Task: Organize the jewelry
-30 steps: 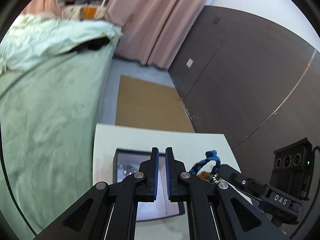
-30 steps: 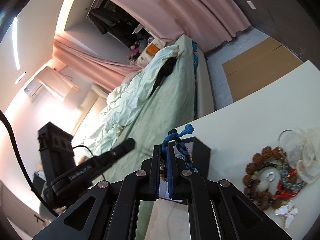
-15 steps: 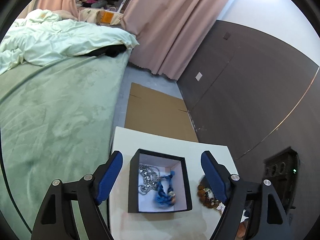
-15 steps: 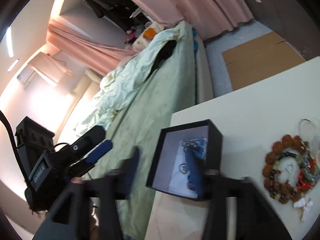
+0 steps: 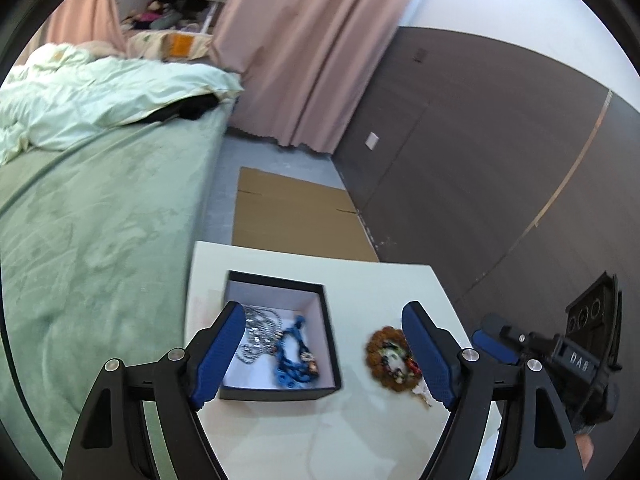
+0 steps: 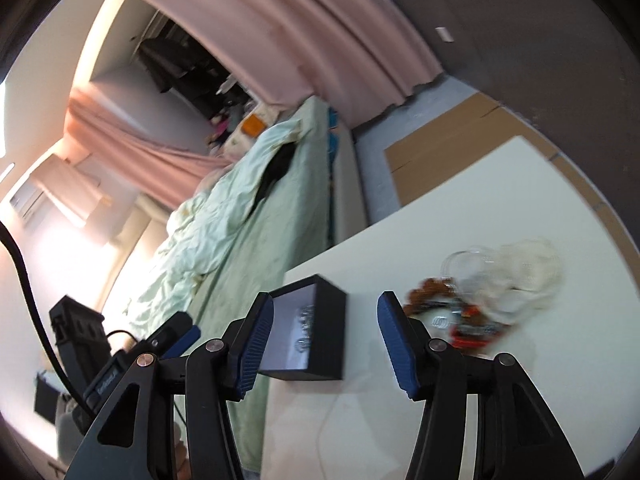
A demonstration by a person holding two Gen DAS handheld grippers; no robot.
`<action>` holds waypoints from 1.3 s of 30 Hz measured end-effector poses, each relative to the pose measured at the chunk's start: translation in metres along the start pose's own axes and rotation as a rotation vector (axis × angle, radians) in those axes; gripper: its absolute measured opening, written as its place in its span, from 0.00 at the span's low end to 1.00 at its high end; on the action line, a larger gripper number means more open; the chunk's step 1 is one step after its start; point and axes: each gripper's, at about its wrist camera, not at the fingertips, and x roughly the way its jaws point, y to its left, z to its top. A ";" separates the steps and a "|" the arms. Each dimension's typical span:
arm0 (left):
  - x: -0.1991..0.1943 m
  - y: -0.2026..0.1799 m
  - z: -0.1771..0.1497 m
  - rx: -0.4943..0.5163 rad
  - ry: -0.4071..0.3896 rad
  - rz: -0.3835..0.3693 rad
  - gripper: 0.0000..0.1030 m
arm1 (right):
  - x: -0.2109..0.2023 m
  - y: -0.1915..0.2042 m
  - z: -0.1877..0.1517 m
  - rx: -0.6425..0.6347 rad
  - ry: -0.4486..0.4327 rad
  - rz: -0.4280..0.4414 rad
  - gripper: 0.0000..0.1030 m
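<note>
In black box [image 5: 280,394]: blue bracelet [image 5: 294,354] | between spread, empty left gripper [image 5: 328,354] jaws

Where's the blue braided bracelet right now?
In the left wrist view, the blue braided bracelet lies inside the open black box on the white table, right of the silver chain and left of the brown bead pile.

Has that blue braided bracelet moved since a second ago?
Yes. The blue bracelet was pinched in the right tongs above the black box; now it lies inside the box beside the silver chain, and both tongs are open.
</note>
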 end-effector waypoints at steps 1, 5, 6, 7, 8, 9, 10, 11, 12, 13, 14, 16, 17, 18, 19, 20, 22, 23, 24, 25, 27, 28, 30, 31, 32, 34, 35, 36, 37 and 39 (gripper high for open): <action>0.001 -0.004 -0.001 0.009 0.002 -0.005 0.79 | -0.004 -0.004 0.001 0.011 -0.003 -0.012 0.53; 0.013 -0.023 -0.009 0.038 0.026 -0.035 0.79 | -0.013 -0.019 0.003 0.057 0.007 -0.060 0.53; 0.015 -0.026 -0.010 0.043 0.032 -0.038 0.79 | -0.013 -0.022 0.002 0.065 0.013 -0.070 0.53; 0.019 -0.031 -0.013 0.053 0.040 -0.047 0.79 | -0.014 -0.026 0.002 0.078 0.021 -0.086 0.53; 0.022 -0.036 -0.014 0.061 0.048 -0.054 0.79 | -0.015 -0.030 0.002 0.088 0.027 -0.094 0.53; 0.025 -0.040 -0.016 0.070 0.055 -0.061 0.79 | -0.016 -0.033 0.002 0.098 0.031 -0.104 0.53; 0.029 -0.045 -0.019 0.081 0.062 -0.068 0.78 | -0.017 -0.037 0.002 0.111 0.035 -0.114 0.53; 0.032 -0.049 -0.021 0.087 0.067 -0.072 0.77 | -0.018 -0.042 0.002 0.123 0.036 -0.121 0.53; 0.035 -0.053 -0.022 0.093 0.076 -0.074 0.74 | -0.020 -0.046 0.003 0.138 0.035 -0.125 0.53; 0.038 -0.056 -0.024 0.096 0.086 -0.074 0.70 | -0.022 -0.051 0.004 0.155 0.033 -0.126 0.53; 0.041 -0.059 -0.027 0.096 0.097 -0.076 0.67 | -0.024 -0.056 0.003 0.169 0.032 -0.128 0.53; 0.048 -0.064 -0.032 0.086 0.131 -0.088 0.55 | -0.027 -0.064 0.003 0.199 0.031 -0.133 0.53; 0.053 -0.068 -0.035 0.082 0.153 -0.096 0.52 | -0.027 -0.068 0.004 0.213 0.032 -0.135 0.53; 0.058 -0.071 -0.038 0.081 0.172 -0.102 0.46 | -0.028 -0.070 0.004 0.219 0.032 -0.136 0.53; 0.062 -0.074 -0.041 0.080 0.189 -0.099 0.39 | -0.029 -0.073 0.005 0.226 0.031 -0.137 0.53; 0.066 -0.077 -0.043 0.075 0.206 -0.095 0.36 | -0.029 -0.075 0.005 0.231 0.031 -0.140 0.53; 0.074 -0.080 -0.048 0.055 0.238 -0.094 0.30 | -0.030 -0.078 0.006 0.239 0.029 -0.149 0.53; 0.078 -0.082 -0.050 0.050 0.246 -0.090 0.30 | -0.029 -0.080 0.007 0.242 0.032 -0.155 0.53; 0.081 -0.084 -0.052 0.047 0.252 -0.079 0.29 | -0.028 -0.082 0.006 0.244 0.038 -0.161 0.53; 0.084 -0.085 -0.053 0.045 0.256 -0.062 0.29 | -0.027 -0.083 0.006 0.245 0.042 -0.163 0.53; 0.091 -0.085 -0.055 0.041 0.270 -0.023 0.29 | -0.027 -0.085 0.006 0.246 0.043 -0.164 0.53; 0.095 -0.084 -0.056 0.032 0.279 -0.006 0.29 | -0.027 -0.085 0.007 0.241 0.038 -0.169 0.53; 0.102 -0.081 -0.058 0.012 0.294 0.014 0.29 | -0.029 -0.083 0.007 0.224 0.034 -0.182 0.53; 0.105 -0.081 -0.058 0.013 0.295 0.025 0.29 | -0.029 -0.082 0.008 0.214 0.035 -0.187 0.53; 0.108 -0.081 -0.058 0.019 0.296 0.036 0.29 | -0.029 -0.082 0.009 0.209 0.036 -0.191 0.53; 0.114 -0.082 -0.059 0.026 0.303 0.053 0.28 | -0.028 -0.082 0.010 0.196 0.035 -0.217 0.53; 0.118 -0.083 -0.061 0.027 0.309 0.061 0.27 | -0.028 -0.082 0.010 0.188 0.036 -0.228 0.53; 0.120 -0.083 -0.061 0.028 0.313 0.067 0.25 | -0.028 -0.083 0.011 0.184 0.037 -0.230 0.53; 0.125 -0.082 -0.063 0.027 0.321 0.075 0.24 | -0.028 -0.084 0.011 0.184 0.039 -0.231 0.53; 0.134 -0.083 -0.066 0.021 0.334 0.085 0.24 | -0.027 -0.086 0.012 0.185 0.046 -0.229 0.53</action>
